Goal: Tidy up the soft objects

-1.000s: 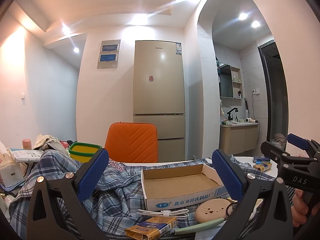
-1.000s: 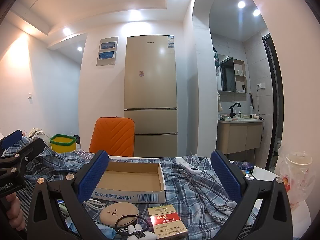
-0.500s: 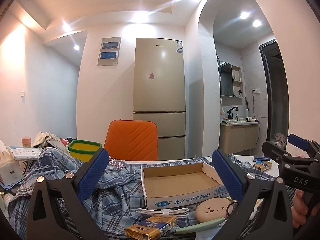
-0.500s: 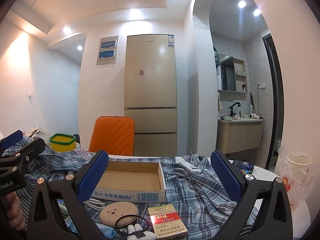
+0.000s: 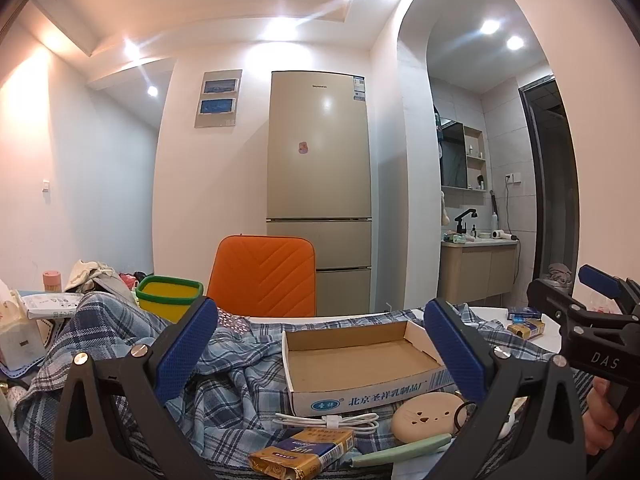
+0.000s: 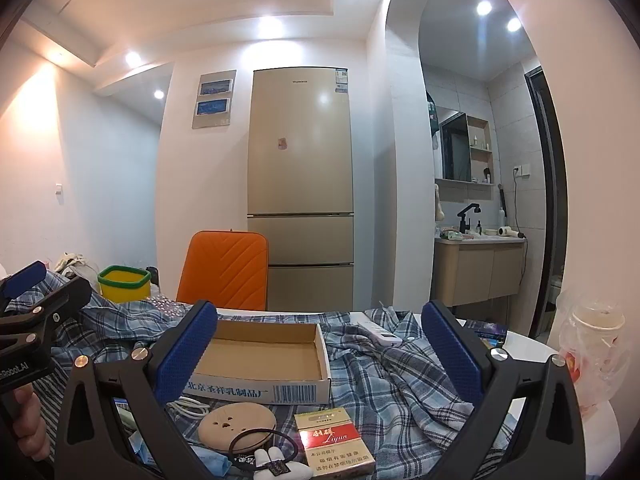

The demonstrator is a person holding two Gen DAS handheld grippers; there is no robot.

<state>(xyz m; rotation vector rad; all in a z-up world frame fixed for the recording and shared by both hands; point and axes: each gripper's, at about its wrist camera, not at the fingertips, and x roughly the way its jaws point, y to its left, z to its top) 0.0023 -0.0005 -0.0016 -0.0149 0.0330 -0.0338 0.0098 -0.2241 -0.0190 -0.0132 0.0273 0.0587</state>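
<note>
Cardboard tray point(image 5: 356, 356) sits empty on plaid shirt point(image 5: 240, 376) covering the surface. Both claws, left point(image 5: 320, 344) and right point(image 6: 320, 344), spread apart, holding nothing. Right view alone shows red cigarette pack point(image 6: 334, 442) (hair tie point(image 6: 262, 442) beside it).

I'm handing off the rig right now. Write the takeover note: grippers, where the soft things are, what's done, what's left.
Left gripper: open, holding nothing, above the table.
Right gripper: open, holding nothing, beside it.
Plaid shirt: rumpled and spread over the table, unfolded.
Cardboard box: sits on the shirt, nothing in it.
In front of the box, on the shirt: white cable, round beige case, hair tie, red cigarette pack.
Done: nothing visible.
Left: clear the box and small items, then gather the shirt.
</note>
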